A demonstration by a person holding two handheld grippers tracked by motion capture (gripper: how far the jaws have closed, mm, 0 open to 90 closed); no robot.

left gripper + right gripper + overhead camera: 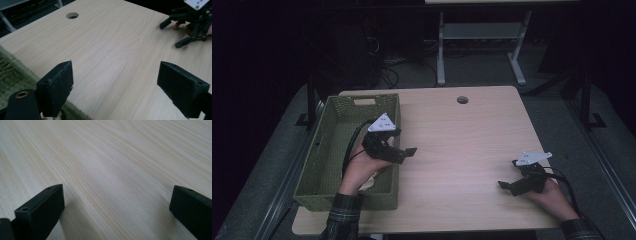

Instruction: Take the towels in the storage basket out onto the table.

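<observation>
Both sleeves were dark plaid, cuffed at the wrist. Each hand carried a black tool: the left tool (411,151) and the right tool (503,185) each bore a pale grey three-cornered plate with small holes on top and trailed a black cable. Their jaws were blocky, matt black pads with small screw holes.

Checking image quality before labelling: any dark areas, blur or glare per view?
High view: surroundings nearly black, table and green basket dimly lit. Left gripper view: near jaws soft, right gripper farther off readable. Right gripper view: wood grain blurred, pale sheen across it.
</observation>
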